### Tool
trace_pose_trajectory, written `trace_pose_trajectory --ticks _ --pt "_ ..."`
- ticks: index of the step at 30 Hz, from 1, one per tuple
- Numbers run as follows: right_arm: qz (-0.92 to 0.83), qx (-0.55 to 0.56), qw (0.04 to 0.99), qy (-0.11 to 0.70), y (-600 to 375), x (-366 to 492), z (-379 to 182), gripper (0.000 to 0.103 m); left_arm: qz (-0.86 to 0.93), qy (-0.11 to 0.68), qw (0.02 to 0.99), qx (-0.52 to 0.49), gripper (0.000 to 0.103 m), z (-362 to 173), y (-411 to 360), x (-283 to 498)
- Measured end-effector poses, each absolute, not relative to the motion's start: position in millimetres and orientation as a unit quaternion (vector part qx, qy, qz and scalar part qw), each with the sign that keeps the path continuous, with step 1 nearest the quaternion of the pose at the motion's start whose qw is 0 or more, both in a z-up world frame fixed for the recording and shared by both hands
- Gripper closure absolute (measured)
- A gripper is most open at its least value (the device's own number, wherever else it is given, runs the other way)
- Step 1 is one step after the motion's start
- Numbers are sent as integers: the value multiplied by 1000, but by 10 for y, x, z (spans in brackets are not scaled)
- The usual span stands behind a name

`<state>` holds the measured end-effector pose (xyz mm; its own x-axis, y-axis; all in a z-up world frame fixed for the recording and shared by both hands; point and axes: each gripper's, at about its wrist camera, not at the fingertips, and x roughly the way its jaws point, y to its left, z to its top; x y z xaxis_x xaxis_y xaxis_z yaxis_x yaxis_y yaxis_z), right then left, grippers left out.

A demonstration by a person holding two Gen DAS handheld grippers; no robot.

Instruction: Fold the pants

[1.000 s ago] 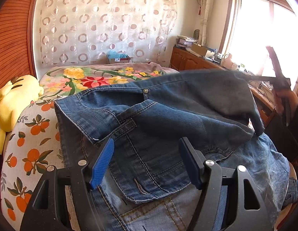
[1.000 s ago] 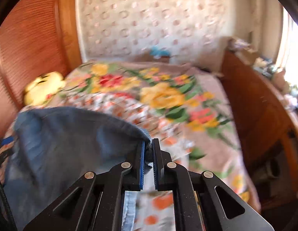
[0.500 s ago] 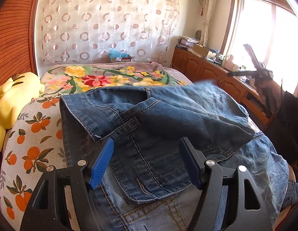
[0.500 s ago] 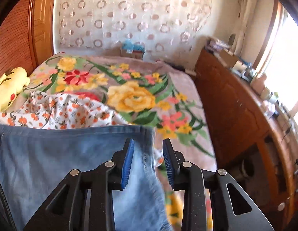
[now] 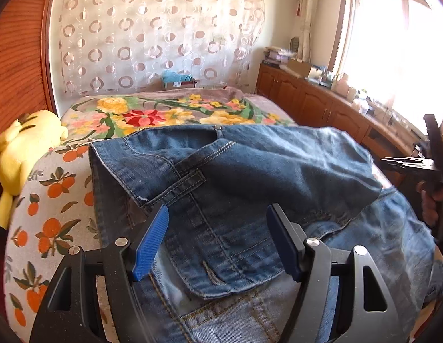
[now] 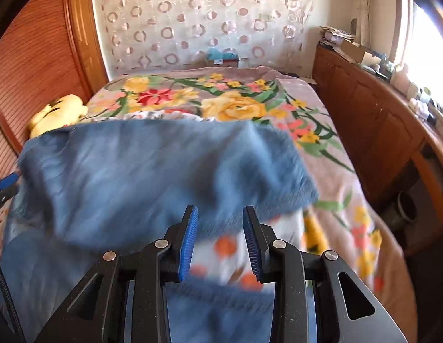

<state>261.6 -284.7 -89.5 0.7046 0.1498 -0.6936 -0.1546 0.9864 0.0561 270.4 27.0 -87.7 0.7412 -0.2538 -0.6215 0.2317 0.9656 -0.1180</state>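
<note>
Blue denim jeans [image 5: 264,171] lie folded over on the bed, waistband and button toward the far side, with a lighter layer underneath. My left gripper [image 5: 218,208] hovers open and wide just above the folded part, nothing between its blue pads. In the right wrist view, the jeans [image 6: 135,177] look blurred and lie flat. My right gripper [image 6: 220,208] stands open near their right edge; the cloth is below it, not pinched. From the left wrist view the right gripper [image 5: 433,160] is at the far right, held by a hand.
The bed has a floral blanket [image 6: 244,105] and an orange-print cover [image 5: 49,200]. A yellow plush toy [image 5: 24,145] lies at the left by the wooden headboard. A wooden cabinet [image 6: 373,120] with clutter runs along the right under the window. A curtain hangs behind.
My right gripper let go of the jeans' edge it was holding up and opened; the flap dropped flat onto the pile. The right gripper drew back toward the near right. My left gripper stayed put.
</note>
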Motion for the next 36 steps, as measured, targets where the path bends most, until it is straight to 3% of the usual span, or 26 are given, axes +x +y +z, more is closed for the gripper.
trace_pose_trajectory --ticks 7,16,21,32,36 --pt "110 7 919 378 -2837 2193 -988 69 -133 368 919 39 31 -873 147 2481" --pt "97 -8 921 376 -2851 1971 -1102 68 -164 386 907 24 32 -825 62 2093" --pt "88 -8 923 375 -2817 1851 -1140 67 -172 400 900 25 48 -859 -14 1961" --pt "84 7 925 370 -2755 1818 -1250 66 -183 425 885 44 70 -872 -209 1722" --pt "79 15 926 369 -2781 1828 -1271 66 -173 425 888 40 93 -876 -239 1699"
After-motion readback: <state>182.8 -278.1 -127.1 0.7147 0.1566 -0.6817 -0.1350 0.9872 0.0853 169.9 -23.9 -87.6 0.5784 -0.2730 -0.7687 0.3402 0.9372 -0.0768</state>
